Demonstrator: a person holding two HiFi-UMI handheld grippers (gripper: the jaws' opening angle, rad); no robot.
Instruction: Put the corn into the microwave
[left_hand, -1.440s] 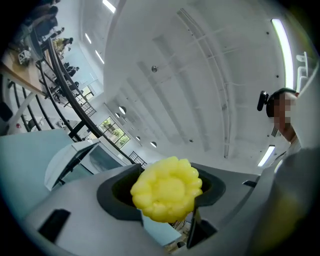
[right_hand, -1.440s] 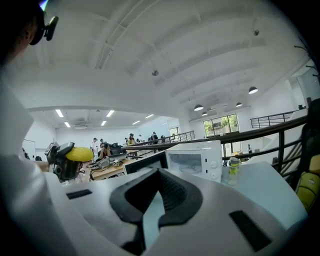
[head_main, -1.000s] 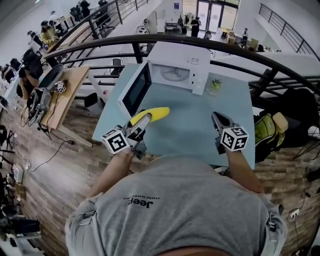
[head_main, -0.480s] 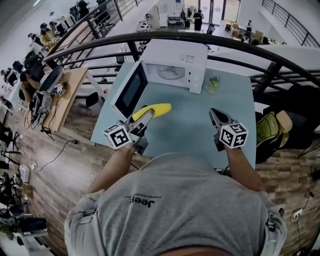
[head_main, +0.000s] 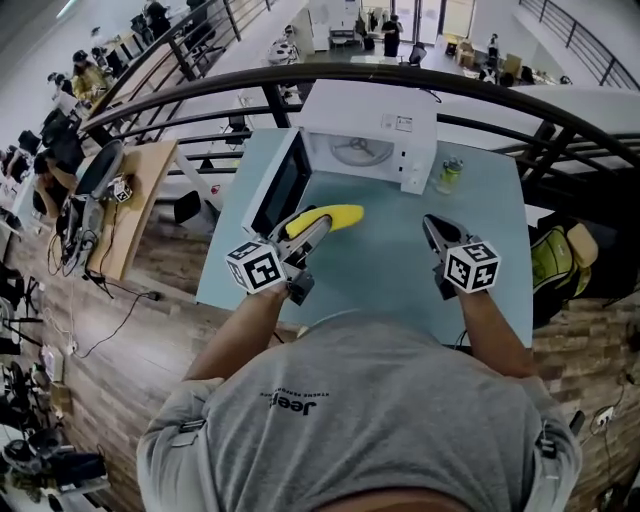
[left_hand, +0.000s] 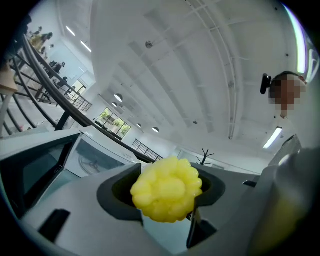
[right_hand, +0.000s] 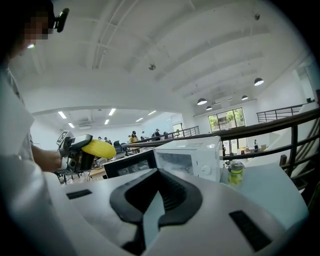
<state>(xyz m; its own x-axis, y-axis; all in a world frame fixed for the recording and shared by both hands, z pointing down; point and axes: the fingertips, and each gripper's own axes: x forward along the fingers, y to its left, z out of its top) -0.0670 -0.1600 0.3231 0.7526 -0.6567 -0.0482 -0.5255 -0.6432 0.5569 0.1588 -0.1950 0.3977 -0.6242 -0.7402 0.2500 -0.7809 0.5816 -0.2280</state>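
1. Yellow corn (left_hand: 167, 189) is pinched between the left gripper's (head_main: 312, 230) jaws, in front of the microwave (head_main: 380, 118), beside its open door (head_main: 280, 185).
2. Right gripper (head_main: 433, 227) has its jaws pressed together and empty, in front of the microwave's control side.
3. Small bottle (head_main: 451, 172) stands just right of the microwave.

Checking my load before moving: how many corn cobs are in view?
1: the yellow corn cob, clamped in the left tongs before the open white microwave. Its cavity shows only partly.
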